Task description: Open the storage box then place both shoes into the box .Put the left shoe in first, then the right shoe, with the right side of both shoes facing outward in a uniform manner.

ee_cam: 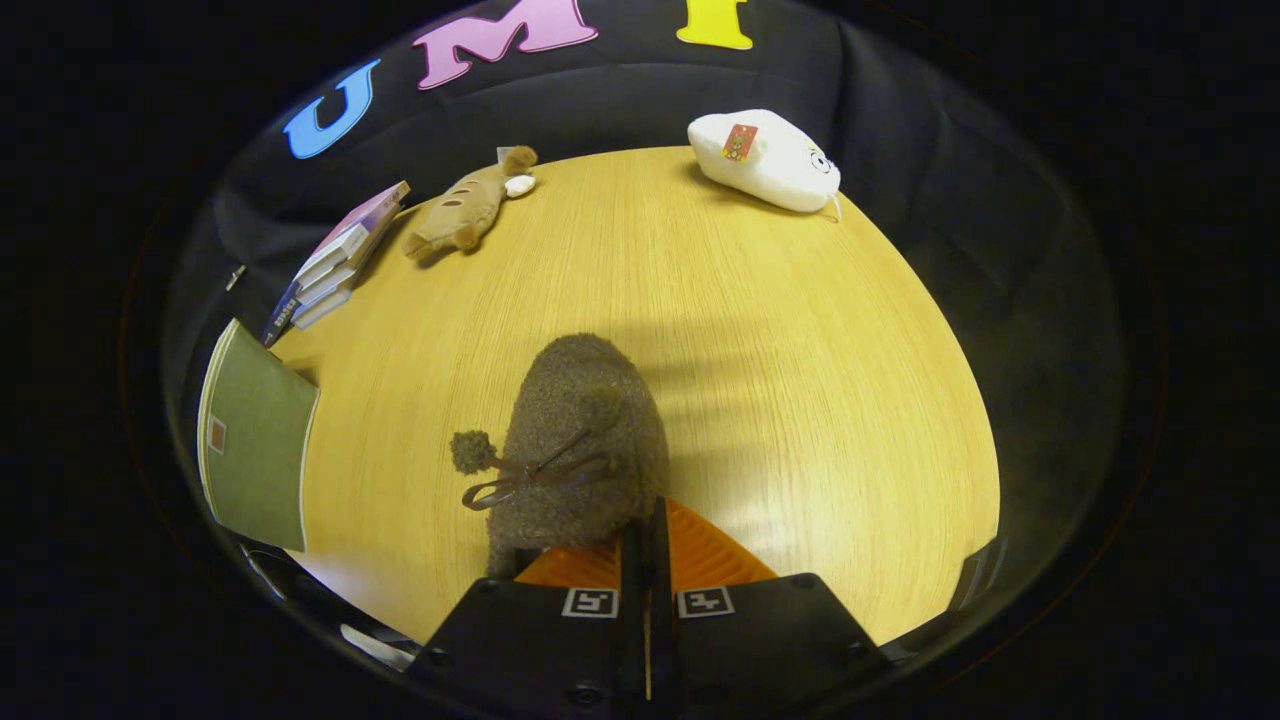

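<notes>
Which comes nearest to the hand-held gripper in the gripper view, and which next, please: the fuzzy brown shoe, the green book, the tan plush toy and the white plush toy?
1. Fuzzy brown shoe: at the tips of the hand-held gripper, whose fingers are closed together.
2. Green book: off to the left, at the table edge.
3. Tan plush toy and white plush toy: both at the far edge, left and right; too close to rank.

Warm dim light, fisheye-warped edges

The gripper points forward and down. Its two fingers are pressed close together, almost no gap between them.
</notes>
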`<act>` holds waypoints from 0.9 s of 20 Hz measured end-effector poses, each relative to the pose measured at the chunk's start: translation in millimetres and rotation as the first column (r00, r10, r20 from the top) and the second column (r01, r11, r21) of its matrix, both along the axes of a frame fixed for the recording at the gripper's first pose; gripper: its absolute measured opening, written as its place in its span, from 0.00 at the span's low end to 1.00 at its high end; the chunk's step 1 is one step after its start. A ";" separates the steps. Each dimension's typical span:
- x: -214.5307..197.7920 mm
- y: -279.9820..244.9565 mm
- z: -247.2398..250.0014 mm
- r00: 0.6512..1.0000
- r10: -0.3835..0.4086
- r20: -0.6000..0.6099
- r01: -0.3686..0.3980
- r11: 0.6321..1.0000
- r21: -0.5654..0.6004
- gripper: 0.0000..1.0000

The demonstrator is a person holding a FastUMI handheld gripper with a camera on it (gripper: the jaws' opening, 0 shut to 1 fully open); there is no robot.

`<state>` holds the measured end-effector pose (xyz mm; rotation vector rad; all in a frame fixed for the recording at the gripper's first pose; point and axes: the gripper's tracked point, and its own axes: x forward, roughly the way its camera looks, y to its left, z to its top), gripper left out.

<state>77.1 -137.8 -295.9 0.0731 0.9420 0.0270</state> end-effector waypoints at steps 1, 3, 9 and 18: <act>-2.4 2.0 4.5 1.000 -0.022 0.002 0.022 1.000 0.010 0.05; -9.0 8.3 19.3 0.997 -0.068 0.020 0.068 0.997 0.024 0.05; -33.4 78.0 85.4 0.984 -0.160 0.080 0.151 0.982 0.113 0.05; -54.4 283.2 182.3 0.987 -0.088 0.135 0.037 0.938 0.346 0.05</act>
